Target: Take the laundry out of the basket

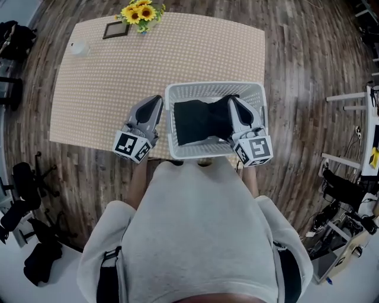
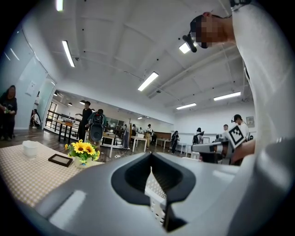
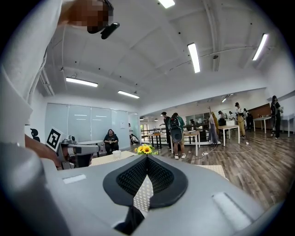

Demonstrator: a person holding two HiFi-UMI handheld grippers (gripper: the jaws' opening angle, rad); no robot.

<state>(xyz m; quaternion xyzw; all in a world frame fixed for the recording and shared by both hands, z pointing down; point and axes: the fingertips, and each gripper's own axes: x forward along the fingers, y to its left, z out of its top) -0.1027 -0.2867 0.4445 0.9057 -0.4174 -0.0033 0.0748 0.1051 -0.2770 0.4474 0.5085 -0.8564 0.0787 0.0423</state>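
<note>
A white lattice laundry basket [image 1: 213,87] stands at the near edge of the table [image 1: 177,53], right in front of me. Black laundry [image 1: 195,121] lies crumpled inside it. My left gripper [image 1: 159,98] is outside the basket, just beside its left wall, and points away from me. My right gripper [image 1: 232,98] is over the basket's right side, above the black cloth. In the left gripper view the left gripper [image 2: 151,156] has its jaw tips touching, with nothing between them. In the right gripper view the right gripper [image 3: 146,157] is likewise shut and holds no cloth.
At the table's far edge stand a pot of sunflowers [image 1: 142,13], a small dark picture frame [image 1: 115,29] and a white cup [image 1: 79,47]. Office chairs [image 1: 23,177] stand on the wood floor at left, equipment at right. Several people and desks fill the room beyond.
</note>
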